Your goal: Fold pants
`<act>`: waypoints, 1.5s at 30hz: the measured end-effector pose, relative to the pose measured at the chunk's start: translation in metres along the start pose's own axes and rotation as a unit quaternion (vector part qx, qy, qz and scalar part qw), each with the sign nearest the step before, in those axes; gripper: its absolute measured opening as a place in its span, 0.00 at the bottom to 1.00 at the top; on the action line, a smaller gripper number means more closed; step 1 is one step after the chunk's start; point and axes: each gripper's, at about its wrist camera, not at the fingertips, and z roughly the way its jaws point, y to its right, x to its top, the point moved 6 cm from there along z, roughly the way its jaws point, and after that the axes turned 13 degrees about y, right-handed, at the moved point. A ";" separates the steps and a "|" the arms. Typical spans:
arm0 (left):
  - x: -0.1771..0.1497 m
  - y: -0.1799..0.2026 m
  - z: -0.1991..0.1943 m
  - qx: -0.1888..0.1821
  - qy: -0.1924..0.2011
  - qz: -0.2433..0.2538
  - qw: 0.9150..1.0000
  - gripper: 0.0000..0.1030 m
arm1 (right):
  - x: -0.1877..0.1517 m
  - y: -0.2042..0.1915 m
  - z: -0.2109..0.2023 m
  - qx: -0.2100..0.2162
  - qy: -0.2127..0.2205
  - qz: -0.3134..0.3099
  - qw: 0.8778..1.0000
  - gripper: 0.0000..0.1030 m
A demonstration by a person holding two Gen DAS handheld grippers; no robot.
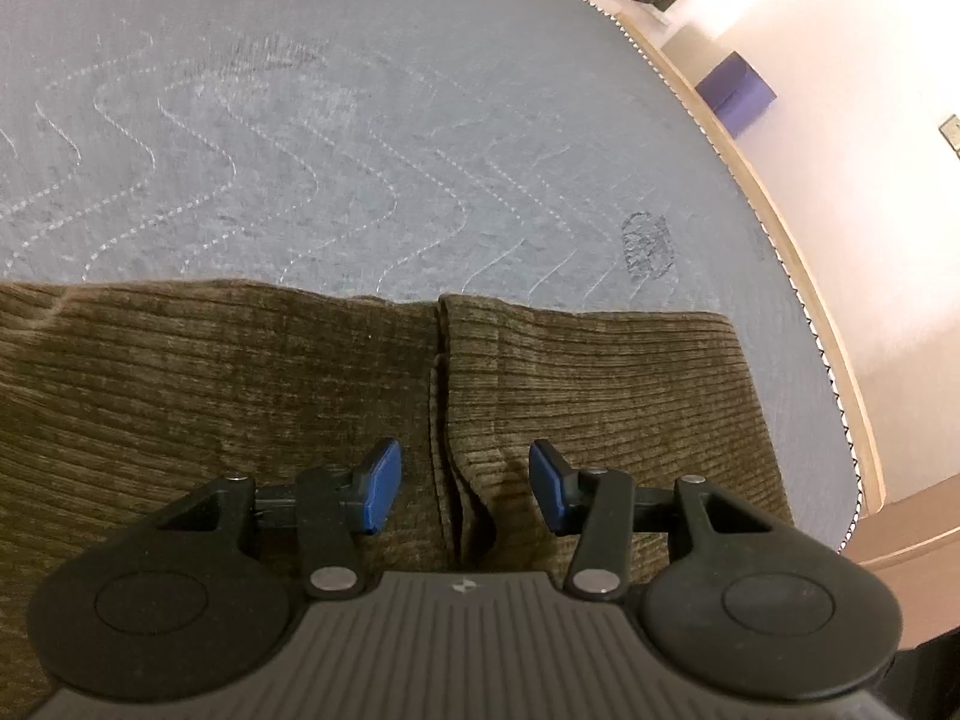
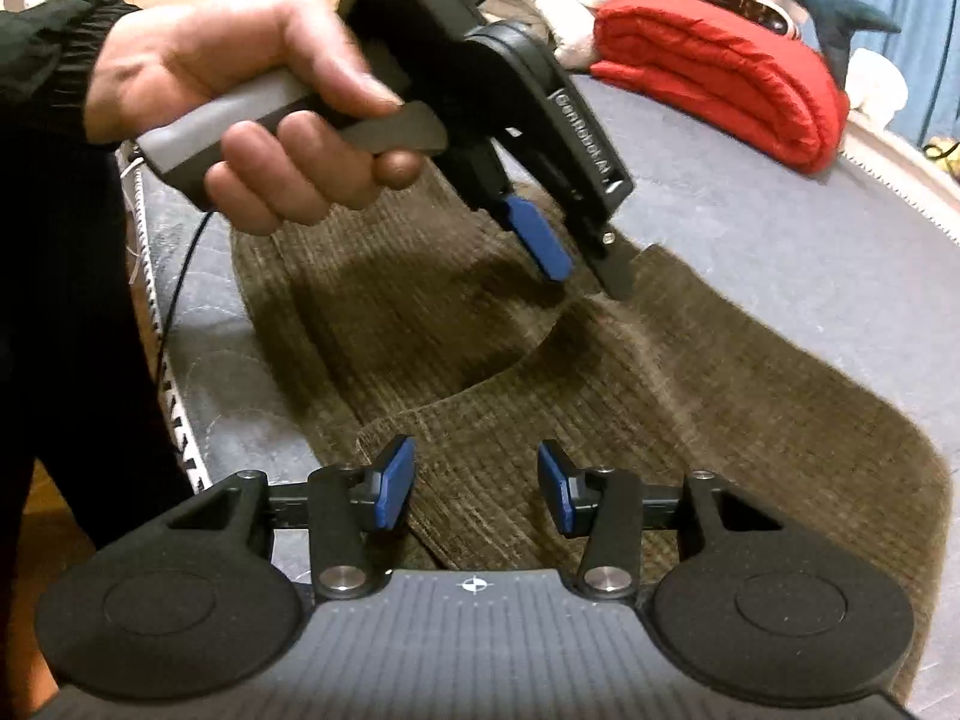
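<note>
Right wrist view: my olive-brown ribbed corduroy pants lie flat on the grey quilted bed, ready for folding. My left tongs tip down over them, open, gripping nothing. My right tongs are low by the near edge, open too.

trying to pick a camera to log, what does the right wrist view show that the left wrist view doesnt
Only the right wrist view shows the person's hand holding the left gripper above the pants, a folded red blanket at the far end, and the pants' curved folded edge. Only the left wrist view shows a purple box by the wall and the centre seam running between the left gripper's open fingers. Both show the olive corduroy pants lying on the grey quilted pad, with each view's own gripper open; the right gripper holds nothing.
</note>
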 end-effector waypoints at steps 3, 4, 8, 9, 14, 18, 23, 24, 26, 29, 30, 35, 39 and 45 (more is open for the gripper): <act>-0.001 0.001 0.008 0.002 -0.008 0.000 1.000 0.51 | 0.002 -0.003 0.003 0.015 -0.002 0.009 1.000 0.47; -0.002 0.001 0.011 0.002 -0.010 0.000 1.000 0.51 | 0.003 -0.004 0.000 0.028 0.000 0.015 0.999 0.47; -0.005 0.003 0.021 -0.002 -0.018 0.004 1.000 0.51 | 0.001 -0.014 -0.003 0.055 -0.009 0.005 0.998 0.47; -0.006 0.003 0.022 -0.003 -0.019 0.006 1.000 0.51 | -0.003 -0.015 -0.001 0.042 -0.017 -0.011 0.999 0.46; -0.005 0.004 0.025 -0.002 -0.017 0.012 1.000 0.46 | 0.005 -0.010 -0.015 0.040 0.009 0.003 0.999 0.14; 0.000 0.000 0.022 -0.009 -0.014 -0.001 1.000 0.43 | 0.025 0.000 -0.050 0.071 0.056 0.034 0.995 0.13; -0.009 0.004 0.032 -0.018 -0.042 0.017 0.999 0.49 | -0.008 -0.011 -0.047 0.081 -0.012 -0.048 0.995 0.15; -0.010 0.007 0.033 -0.019 -0.041 0.027 0.999 0.51 | -0.013 -0.014 -0.043 0.075 -0.021 -0.064 0.995 0.21; -0.011 0.012 0.034 -0.022 -0.041 0.035 0.998 0.52 | -0.020 -0.024 -0.040 0.082 -0.025 -0.094 0.992 0.36; -0.014 0.014 0.035 -0.016 -0.034 0.046 0.998 0.44 | -0.024 -0.034 -0.036 0.071 -0.029 -0.137 0.988 0.53; -0.014 0.015 0.035 -0.015 -0.031 0.054 0.998 0.33 | -0.025 -0.036 -0.033 0.066 -0.033 -0.154 0.985 0.53; 0.000 0.021 0.013 -0.017 0.008 0.074 0.997 0.13 | -0.020 -0.042 -0.027 0.049 -0.035 -0.218 0.974 0.21; 0.037 0.020 -0.039 -0.002 0.091 0.103 0.990 0.12 | 0.028 -0.035 -0.044 0.024 0.061 -0.189 0.980 0.17; 0.024 -0.022 -0.034 0.082 0.047 0.101 0.990 0.18 | 0.045 -0.054 -0.031 0.065 0.070 -0.170 0.981 0.21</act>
